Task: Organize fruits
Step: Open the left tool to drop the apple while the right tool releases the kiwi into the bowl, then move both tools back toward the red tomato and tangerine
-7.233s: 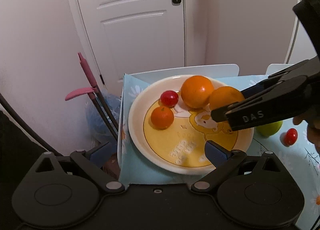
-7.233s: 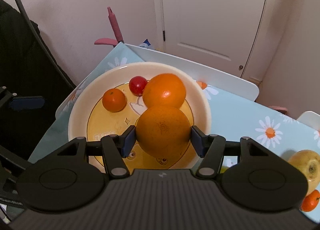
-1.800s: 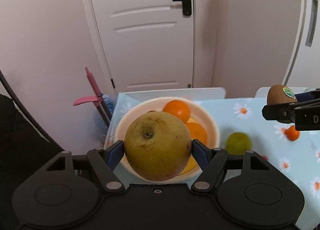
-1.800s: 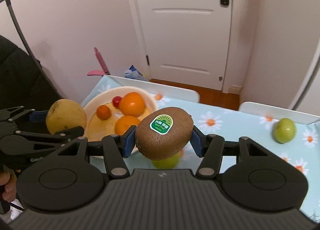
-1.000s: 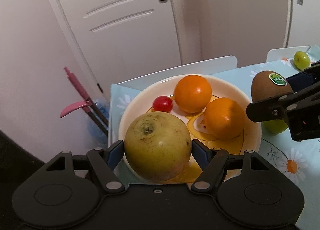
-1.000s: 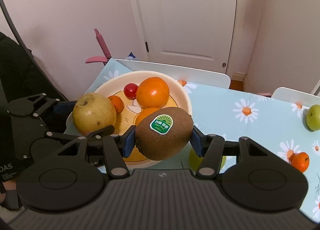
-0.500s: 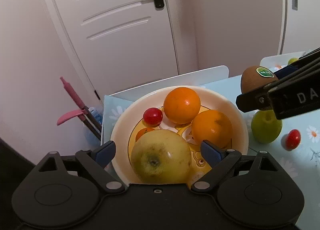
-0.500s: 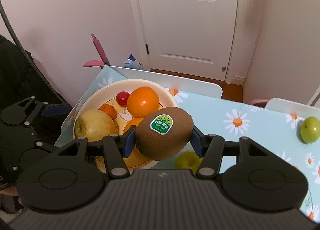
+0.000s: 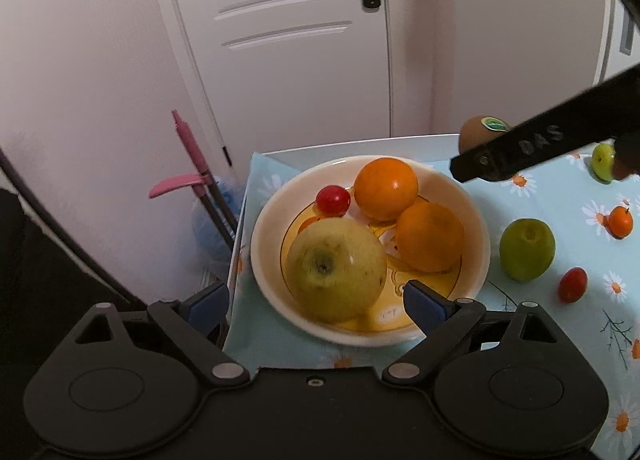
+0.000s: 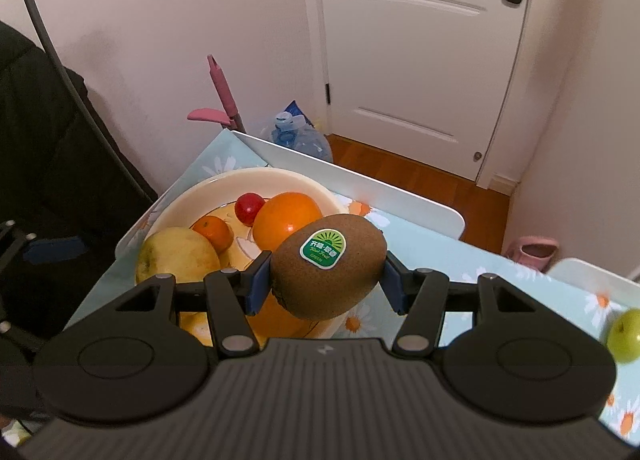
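A yellow-green pear (image 9: pixel 336 268) rests in the cream bowl (image 9: pixel 266 256) beside two oranges (image 9: pixel 386 188), a cherry tomato (image 9: pixel 333 200) and a small mandarin (image 10: pixel 214 234). My left gripper (image 9: pixel 314 300) hovers just above and before the pear, its jaws opening wide with both pads clear of the fruit. My right gripper (image 10: pixel 326 283) is shut on a brown kiwi (image 10: pixel 328 272) with a green sticker, held in the air over the bowl's near right rim. In the left wrist view the kiwi (image 9: pixel 476 134) shows above the bowl's far right edge.
On the daisy tablecloth right of the bowl lie a green apple (image 9: pixel 527 249), a cherry tomato (image 9: pixel 573 284), a mandarin (image 9: pixel 620 222) and a second green apple (image 9: pixel 604 160). The table's left edge runs close beside the bowl. A pink mop handle (image 9: pixel 188 148) leans by the door.
The left jaws spread and let go of the pear, which now lies in the bowl; that gripper has drawn back and up. The right gripper carried the kiwi closer over the bowl.
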